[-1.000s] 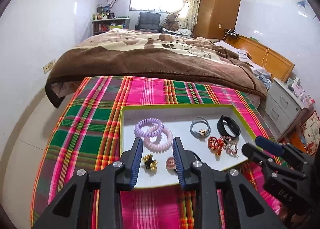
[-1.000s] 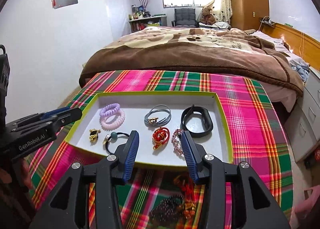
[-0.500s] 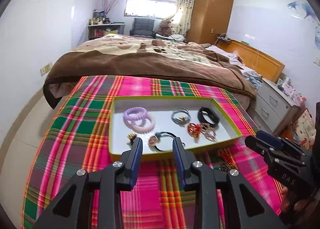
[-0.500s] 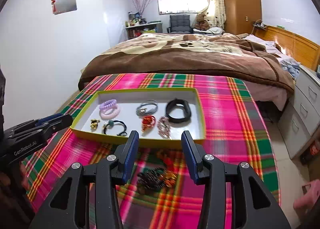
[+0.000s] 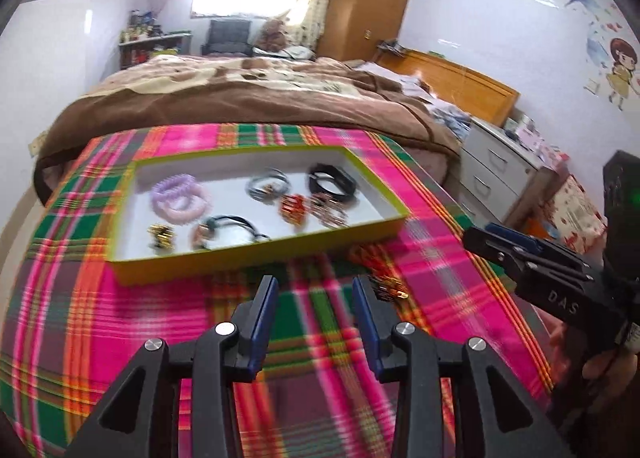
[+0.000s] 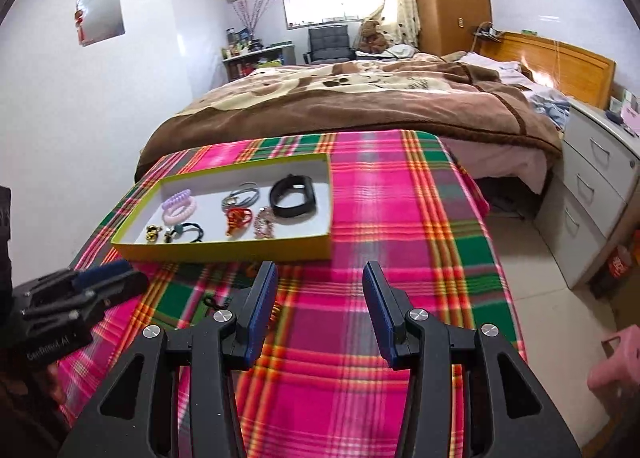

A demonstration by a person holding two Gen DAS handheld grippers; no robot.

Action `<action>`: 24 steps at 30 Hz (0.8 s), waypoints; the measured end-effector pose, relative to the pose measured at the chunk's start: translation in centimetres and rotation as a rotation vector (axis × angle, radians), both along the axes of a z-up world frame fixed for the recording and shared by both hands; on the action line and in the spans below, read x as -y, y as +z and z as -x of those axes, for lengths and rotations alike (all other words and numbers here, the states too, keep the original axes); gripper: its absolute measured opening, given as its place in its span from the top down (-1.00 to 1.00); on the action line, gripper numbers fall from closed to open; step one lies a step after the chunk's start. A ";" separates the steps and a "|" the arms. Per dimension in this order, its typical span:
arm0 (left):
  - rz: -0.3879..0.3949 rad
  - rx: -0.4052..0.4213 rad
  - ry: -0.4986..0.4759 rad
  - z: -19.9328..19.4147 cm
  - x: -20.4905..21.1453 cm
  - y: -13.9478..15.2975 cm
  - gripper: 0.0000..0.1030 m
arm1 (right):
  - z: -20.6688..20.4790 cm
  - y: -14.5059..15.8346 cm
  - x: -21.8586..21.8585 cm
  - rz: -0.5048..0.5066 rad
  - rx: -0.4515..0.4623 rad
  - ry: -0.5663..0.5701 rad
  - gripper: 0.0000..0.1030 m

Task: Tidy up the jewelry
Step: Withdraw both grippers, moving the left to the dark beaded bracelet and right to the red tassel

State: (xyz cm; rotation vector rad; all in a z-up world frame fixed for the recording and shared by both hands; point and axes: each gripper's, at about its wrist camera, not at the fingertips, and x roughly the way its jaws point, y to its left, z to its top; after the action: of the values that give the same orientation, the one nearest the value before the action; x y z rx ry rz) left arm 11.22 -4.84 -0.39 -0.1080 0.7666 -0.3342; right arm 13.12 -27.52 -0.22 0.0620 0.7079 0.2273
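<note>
On the plaid-covered table (image 6: pixel 400 218), the green-rimmed tray (image 6: pixel 224 248) sits toward the far left corner. Inside it, left to right: two coiled hair ties (image 6: pixel 179 205), a gold piece (image 6: pixel 151 233) and a dark elastic (image 6: pixel 188 232) near the tray's front edge, a grey band (image 6: pixel 240 196), a red ornament (image 6: pixel 237 218), a beaded piece (image 6: pixel 264 224) and a black bracelet (image 6: pixel 292 196).

The left gripper (image 5: pixel 314 298) hovers over the cloth short of the tray's front edge, fingers apart, empty. Just right of its tip lies loose jewelry (image 5: pixel 386 286), blurred, still outside the tray. The right gripper (image 6: pixel 320 282) also stands open and empty, above bare cloth right of the tray.

The likely risk: the small tangle merges with the busy plaid, so a closing pinch may catch cloth, or drag a strand and scatter it.
</note>
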 end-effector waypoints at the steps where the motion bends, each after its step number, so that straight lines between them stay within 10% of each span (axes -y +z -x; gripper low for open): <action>1: 0.008 -0.004 -0.015 0.0 0.5 -0.2 0.25 | 0.1 -0.1 0.4 -0.003 0.000 -0.006 0.12; 24: -0.081 -0.119 -0.049 -3.4 5.8 -4.5 0.15 | 0.1 -1.0 4.0 -0.025 -0.009 -0.036 0.12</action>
State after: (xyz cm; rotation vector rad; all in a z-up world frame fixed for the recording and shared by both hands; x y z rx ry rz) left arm 14.63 -10.60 -4.86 -0.0331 0.9003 -0.3453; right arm 13.01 -31.55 -1.25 0.1001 0.7127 0.2017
